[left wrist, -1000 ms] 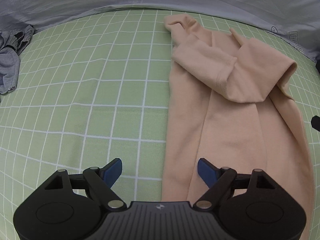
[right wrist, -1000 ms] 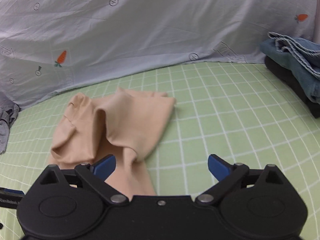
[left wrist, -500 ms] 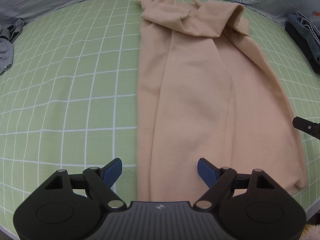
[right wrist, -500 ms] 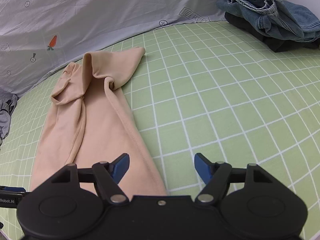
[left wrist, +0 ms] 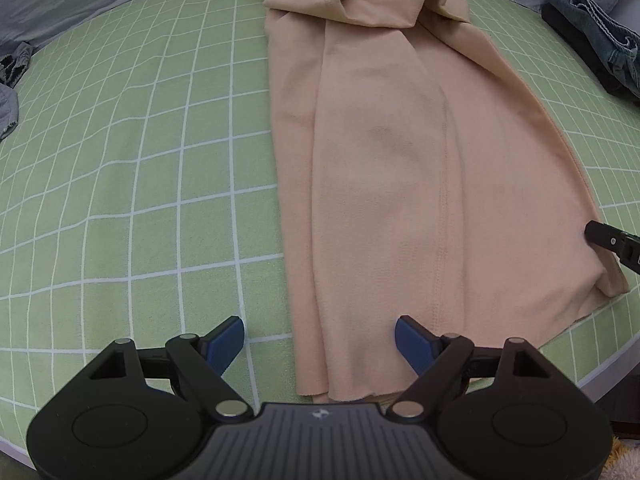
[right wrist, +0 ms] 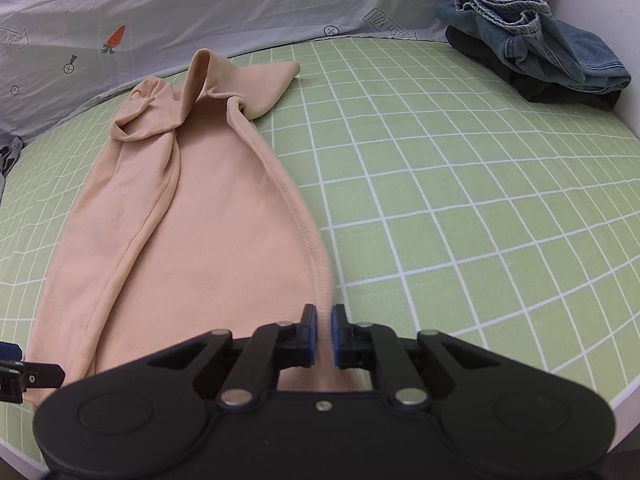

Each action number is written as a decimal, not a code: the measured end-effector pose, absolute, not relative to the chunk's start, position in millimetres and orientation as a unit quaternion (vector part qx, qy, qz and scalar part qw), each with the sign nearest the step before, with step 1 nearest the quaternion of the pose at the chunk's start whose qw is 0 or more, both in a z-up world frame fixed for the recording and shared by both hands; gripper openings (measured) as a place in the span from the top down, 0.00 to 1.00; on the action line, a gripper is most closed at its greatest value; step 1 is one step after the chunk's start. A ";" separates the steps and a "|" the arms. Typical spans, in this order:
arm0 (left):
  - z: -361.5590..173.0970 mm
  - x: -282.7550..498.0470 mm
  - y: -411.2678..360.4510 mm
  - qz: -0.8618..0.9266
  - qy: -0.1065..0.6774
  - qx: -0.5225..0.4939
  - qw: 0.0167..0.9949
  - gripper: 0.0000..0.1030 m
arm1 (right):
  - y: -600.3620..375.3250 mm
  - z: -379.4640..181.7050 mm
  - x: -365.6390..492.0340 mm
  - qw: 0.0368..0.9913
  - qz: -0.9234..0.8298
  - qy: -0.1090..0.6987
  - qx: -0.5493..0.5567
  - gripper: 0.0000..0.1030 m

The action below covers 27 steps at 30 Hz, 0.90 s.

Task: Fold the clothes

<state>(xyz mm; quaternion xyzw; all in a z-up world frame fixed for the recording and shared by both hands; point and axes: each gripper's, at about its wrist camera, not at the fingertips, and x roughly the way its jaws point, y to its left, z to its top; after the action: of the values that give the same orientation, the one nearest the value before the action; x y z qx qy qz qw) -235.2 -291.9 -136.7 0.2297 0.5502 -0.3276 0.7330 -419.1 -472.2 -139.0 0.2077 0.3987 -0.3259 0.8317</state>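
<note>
Right wrist: right tool [right wrist: 323, 334] pinches the peach garment [right wrist: 192, 216] hem, left tool [left wrist: 320, 338] wide open, empty; sleeves folded in, lengthwise folds remain.

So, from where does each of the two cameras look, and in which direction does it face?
Left wrist: sits behind the open left gripper, low at the near hem, facing along the long peach knit garment on the green checked sheet.
Right wrist: behind the right gripper, jaws nearly shut around the garment's right hem edge, facing the folded blue jeans.
Both share the garment and jeans; each glimpses the other gripper at its edge.
</note>
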 end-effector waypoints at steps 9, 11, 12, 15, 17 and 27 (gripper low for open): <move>-139.4 -230.9 -277.6 -0.346 0.557 0.227 0.720 0.17 | -423.0 -112.4 -389.4 0.880 -0.246 0.364 0.182 0.94; -139.0 -231.5 -277.0 -0.350 0.554 0.230 0.719 0.16 | -410.4 -112.4 -380.1 0.887 -0.222 0.365 0.176 0.94; -139.1 -232.1 -276.4 -0.353 0.552 0.232 0.719 0.16 | -404.0 -113.6 -375.3 0.889 -0.212 0.368 0.171 0.94; -139.6 -233.0 -275.7 -0.361 0.547 0.237 0.717 0.15 | -393.4 -123.1 -365.2 0.886 -0.189 0.380 0.188 0.94; -139.6 -233.3 -274.8 -0.365 0.543 0.240 0.717 0.14 | -391.4 -134.7 -359.9 0.876 -0.183 0.393 0.214 0.94; -137.1 -230.5 -270.4 -0.373 0.543 0.246 0.711 0.12 | -392.3 -139.7 -355.7 0.853 -0.198 0.412 0.252 0.60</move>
<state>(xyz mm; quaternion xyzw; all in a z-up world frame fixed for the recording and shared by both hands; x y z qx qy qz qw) -230.5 -270.4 -137.1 0.2462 0.5435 -0.3726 0.7108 -355.7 -392.3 -139.7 0.2520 0.4117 -0.1982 0.8531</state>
